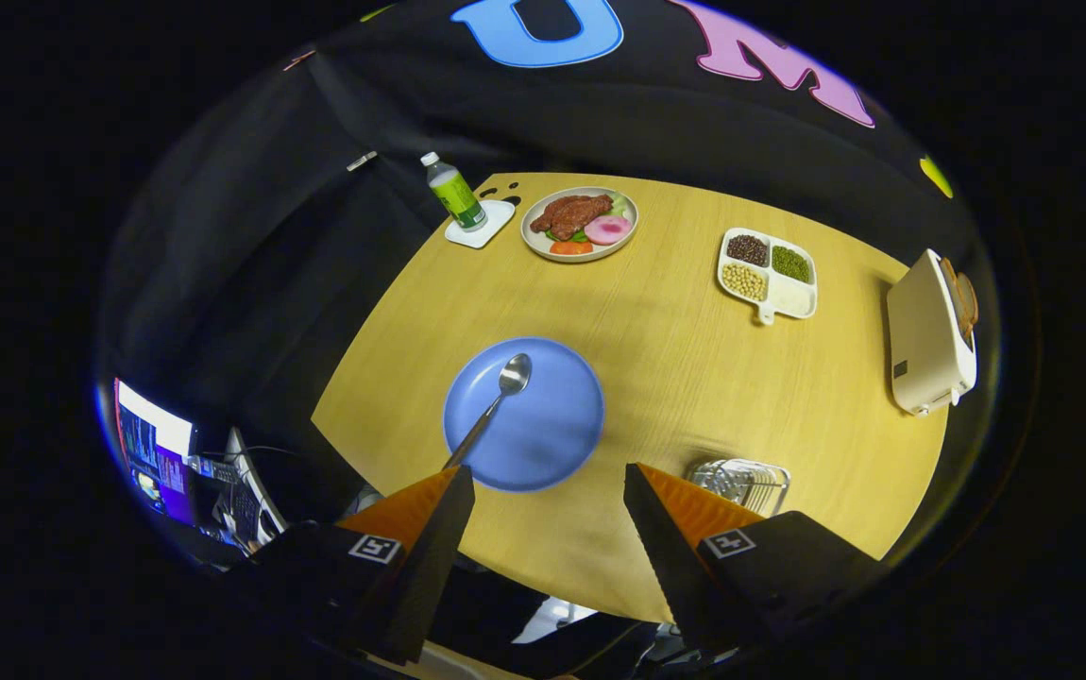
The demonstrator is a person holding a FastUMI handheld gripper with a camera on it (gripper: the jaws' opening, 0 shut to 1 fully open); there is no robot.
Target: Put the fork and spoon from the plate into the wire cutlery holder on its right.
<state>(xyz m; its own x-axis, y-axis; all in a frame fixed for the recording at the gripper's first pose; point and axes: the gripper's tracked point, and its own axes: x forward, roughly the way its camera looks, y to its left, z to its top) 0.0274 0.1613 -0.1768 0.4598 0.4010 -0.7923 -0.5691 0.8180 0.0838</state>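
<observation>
In the gripper view, the gripper [548, 477] hangs high above a round wooden table [675, 378] with its two fingers spread wide and nothing between them, so the claw is released and empty. Just ahead of the fingers lies the blue plate [543, 430], and on it a single spoon [496, 397]: its bowl sits toward the plate's twelve o'clock side and its handle runs back toward seven o'clock, off the rim and behind the tip of the left finger. I can make out no fork on the plate. At about four o'clock from the plate, partly behind the right finger, stands the wire cutlery holder [741, 480]; its thin wires run together, and I cannot tell whether a fork is already inside. Judging from how things lie, the fork half of the job looks done or at least the fork is off the plate, while the spoon is untouched and is what is left: it has to be gripped, carried to the right and dropped into the holder. Beyond the plate, well apart from it, sit a plate of food [581, 225] at twelve o'clock, a small bottle [454, 192] on a white coaster at eleven, a divided dish of beans [768, 274] at one, and a toaster [930, 335] at three; none of them lies in the way.
</observation>
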